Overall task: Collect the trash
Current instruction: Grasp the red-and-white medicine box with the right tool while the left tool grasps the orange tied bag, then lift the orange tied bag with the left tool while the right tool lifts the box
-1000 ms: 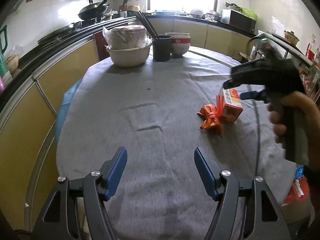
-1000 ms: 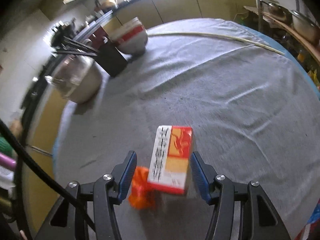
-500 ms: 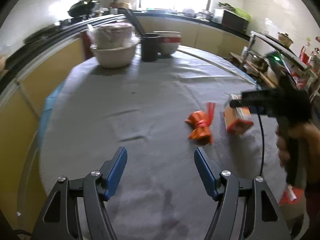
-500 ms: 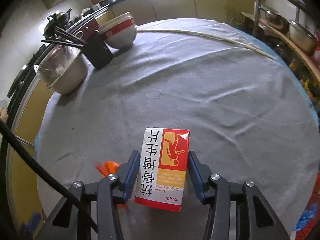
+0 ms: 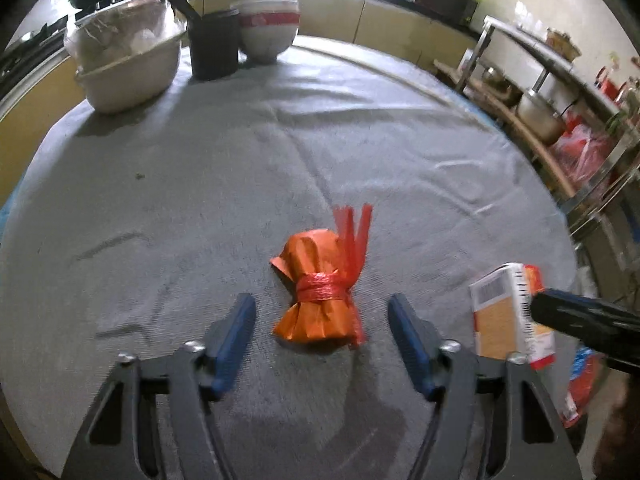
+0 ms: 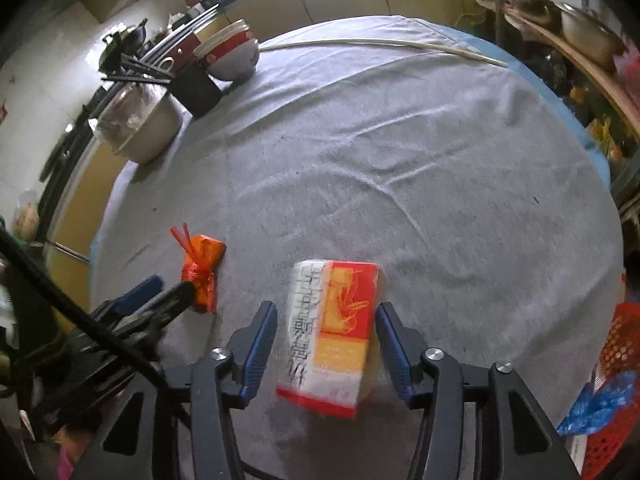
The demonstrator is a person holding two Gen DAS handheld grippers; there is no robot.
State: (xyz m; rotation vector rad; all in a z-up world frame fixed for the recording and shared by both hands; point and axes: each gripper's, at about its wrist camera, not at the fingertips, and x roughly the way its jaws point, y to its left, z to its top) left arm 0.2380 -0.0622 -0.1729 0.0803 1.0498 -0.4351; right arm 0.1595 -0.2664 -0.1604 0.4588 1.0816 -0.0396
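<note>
The carton (image 6: 334, 334) bears large Chinese characters, too blurred to read.

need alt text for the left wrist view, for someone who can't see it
The left gripper, jaws apart, straddles a tied orange bag bundle lying on a grey cloth-covered table without touching it. At right, a red and white carton sits at the dark tip of the right gripper. Bowls and a black cup stand at the far edge.
</note>
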